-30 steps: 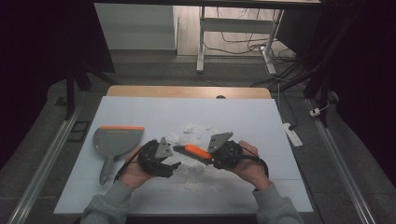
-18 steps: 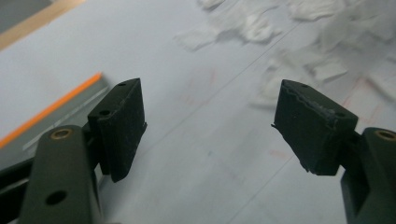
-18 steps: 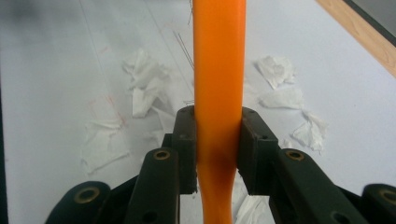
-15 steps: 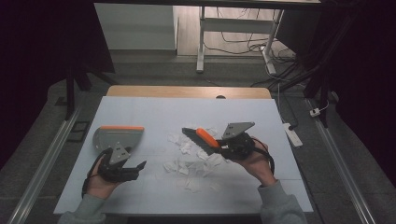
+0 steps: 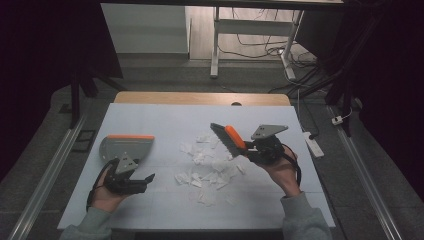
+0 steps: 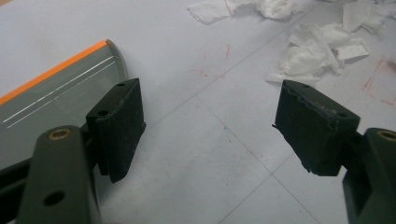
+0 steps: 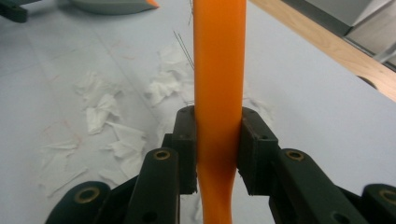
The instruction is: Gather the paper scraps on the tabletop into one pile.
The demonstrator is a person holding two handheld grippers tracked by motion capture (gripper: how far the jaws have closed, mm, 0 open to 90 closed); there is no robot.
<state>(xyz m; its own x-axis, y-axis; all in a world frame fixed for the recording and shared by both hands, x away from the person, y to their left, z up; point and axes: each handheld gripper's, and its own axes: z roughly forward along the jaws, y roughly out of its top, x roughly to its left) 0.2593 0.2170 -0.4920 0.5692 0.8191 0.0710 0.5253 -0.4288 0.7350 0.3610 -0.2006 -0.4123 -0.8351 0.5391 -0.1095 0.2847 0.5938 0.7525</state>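
My right gripper [image 5: 250, 149] is shut on the orange handle of a hand brush [image 5: 229, 139], held above the table right of centre; its black bristles point up-left. In the right gripper view the orange brush handle [image 7: 218, 93] runs straight up between the closed jaws. Torn white paper scraps [image 5: 207, 167] lie scattered across the middle of the white table [image 5: 165, 120]. A grey dustpan with an orange edge [image 5: 126, 146] lies at the left. My left gripper [image 5: 145, 181] stands open just in front of the dustpan [image 6: 51, 93], nothing between its jaws.
Paper scraps [image 6: 317, 51] lie beyond the left gripper's jaws. The table's wooden far edge [image 5: 200, 98] borders a dark floor with cables and a stand's legs [image 5: 215, 45]. A white power strip [image 5: 314, 145] lies off the right side.
The right gripper has lifted the brush slightly up and to the right of the scraps. The left gripper has stayed at the near left by the dustpan, open.
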